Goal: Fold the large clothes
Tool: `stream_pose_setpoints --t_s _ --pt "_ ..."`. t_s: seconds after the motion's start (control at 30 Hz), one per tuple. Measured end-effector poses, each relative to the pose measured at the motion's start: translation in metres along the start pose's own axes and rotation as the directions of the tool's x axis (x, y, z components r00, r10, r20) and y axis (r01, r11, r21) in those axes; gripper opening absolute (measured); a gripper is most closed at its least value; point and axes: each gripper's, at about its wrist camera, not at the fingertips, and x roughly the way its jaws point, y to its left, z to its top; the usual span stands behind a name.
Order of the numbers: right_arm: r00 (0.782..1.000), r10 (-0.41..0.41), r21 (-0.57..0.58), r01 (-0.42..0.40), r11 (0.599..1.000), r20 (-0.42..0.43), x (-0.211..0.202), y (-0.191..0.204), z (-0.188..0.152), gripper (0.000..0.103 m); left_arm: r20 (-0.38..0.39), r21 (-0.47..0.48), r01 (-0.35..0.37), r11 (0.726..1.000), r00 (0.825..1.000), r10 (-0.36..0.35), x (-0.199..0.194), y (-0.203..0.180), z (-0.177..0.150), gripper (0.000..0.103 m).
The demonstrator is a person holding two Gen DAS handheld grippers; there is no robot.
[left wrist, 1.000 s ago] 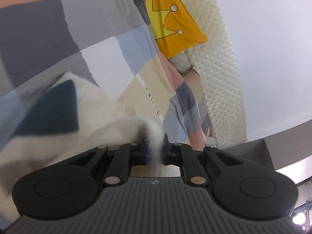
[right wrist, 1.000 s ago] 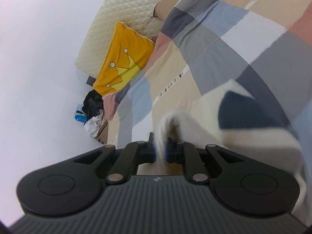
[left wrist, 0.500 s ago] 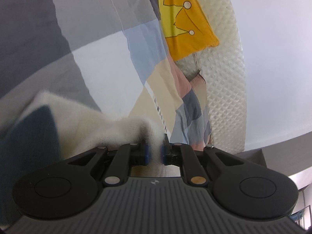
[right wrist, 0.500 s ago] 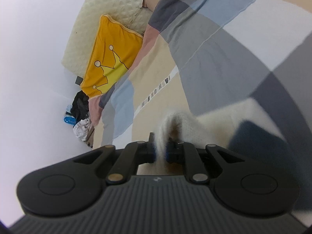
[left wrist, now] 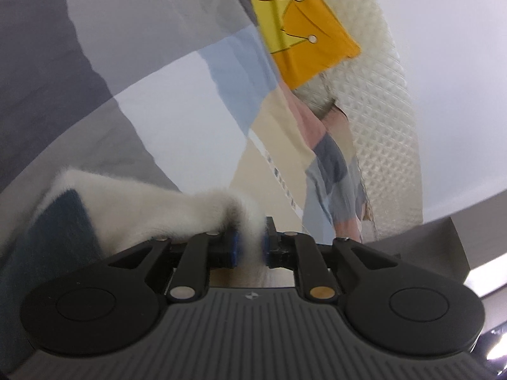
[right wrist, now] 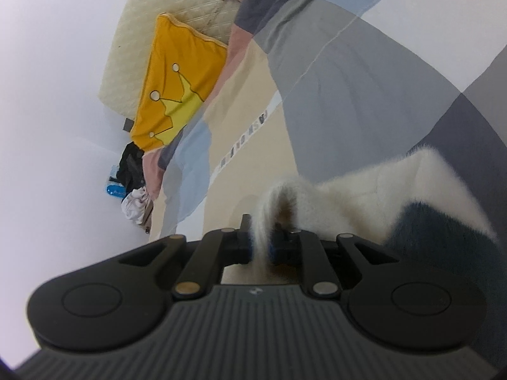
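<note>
My left hand-held gripper (left wrist: 250, 248) and right hand-held gripper (right wrist: 262, 247) each pinch a fuzzy cream edge of the cream-and-navy fleece garment (right wrist: 374, 196), which hangs between them just above the patchwork bedspread (left wrist: 164, 117). Over the last second the bedspread has drawn closer, so I judge I'm lowering the garment to lay a fold. Beyond, the yellow crown pillow (right wrist: 177, 85); the bedspread's printed strip (right wrist: 250, 133) is unreadable.

A home bedroom: a patchwork duvet (right wrist: 364, 72) covers the bed, with an orange crown pillow (right wrist: 177, 85) against a quilted headboard (left wrist: 389, 120).
</note>
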Motion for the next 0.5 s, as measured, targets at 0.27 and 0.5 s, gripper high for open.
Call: stream_pose_setpoints --t_s 0.27,0.5 --pt "0.998 0.050 -0.076 -0.047 0.996 0.035 -0.018 0.026 -0.009 0.065 0.021 0.097 0.032 0.995 0.999 -0.034 -0.026 -0.024 -0.011 0.060" --pt "0.999 -0.025 -0.294 0.031 0.955 0.021 -0.027 0.067 -0.025 0.065 -0.017 0.326 -0.009 0.945 1.000 0.015 -0.026 -0.059 -0.040 0.060"
